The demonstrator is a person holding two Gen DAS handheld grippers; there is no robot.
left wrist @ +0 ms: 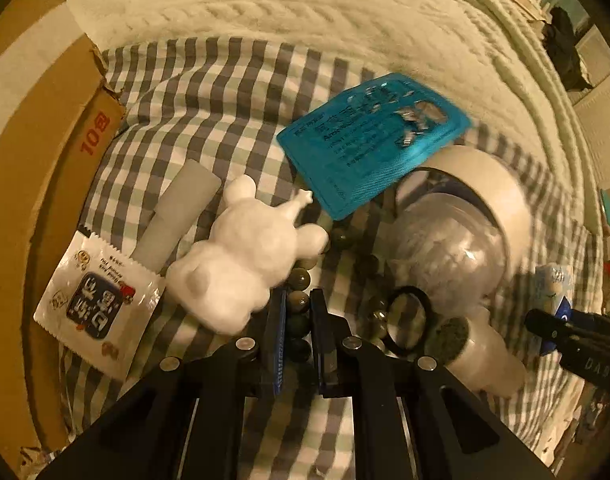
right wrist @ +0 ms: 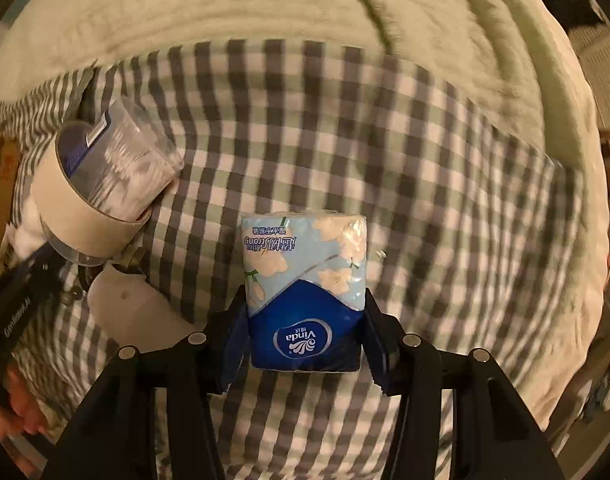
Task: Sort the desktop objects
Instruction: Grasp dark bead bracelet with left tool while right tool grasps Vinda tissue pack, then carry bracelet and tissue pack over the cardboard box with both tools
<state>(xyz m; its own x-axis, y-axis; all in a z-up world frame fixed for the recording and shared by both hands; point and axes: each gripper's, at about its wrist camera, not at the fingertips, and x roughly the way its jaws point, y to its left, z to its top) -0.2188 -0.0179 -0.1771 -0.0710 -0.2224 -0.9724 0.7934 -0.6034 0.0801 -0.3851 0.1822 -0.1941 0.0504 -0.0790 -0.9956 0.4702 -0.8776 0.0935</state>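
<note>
- My right hand-held gripper [right wrist: 305, 332] pinches a blue and pale-blue flower-printed Vinda tissue pack [right wrist: 303, 292] by its two sides, one black finger against each. The pack stands lengthwise along the fingers, above the grey and white checked cloth [right wrist: 445, 184].
- My left hand-held gripper [left wrist: 297, 320] has its blue-padded fingers drawn close, with only a narrow gap between them. A string of dark round beads [left wrist: 299, 304] runs through that gap; I cannot tell whether the pads actually press on it.
- Just left of the left gripper's fingertips lies a white foam bear figure [left wrist: 245, 264], on its side on the cloth.
- Left of the bear lies a grey cylinder [left wrist: 177, 216], and nearer me a white snack sachet with dark blue printing [left wrist: 97, 304].
- Far right of the bear, a teal blister card [left wrist: 373, 144] lies tilted, its far end resting on a roll of cream tape [left wrist: 501, 196].
- A clear plastic tub of cotton swabs [left wrist: 445, 252] sits inside the tape ring.
- Near the tub lie a small black-rimmed magnifying lens [left wrist: 409, 320] and a white bottle [left wrist: 489, 356] on its side.
- A brown cardboard box [left wrist: 45, 168] edges the cloth on the left.
- Beyond the cloth spreads a cream fleecy blanket [left wrist: 305, 12].
</note>
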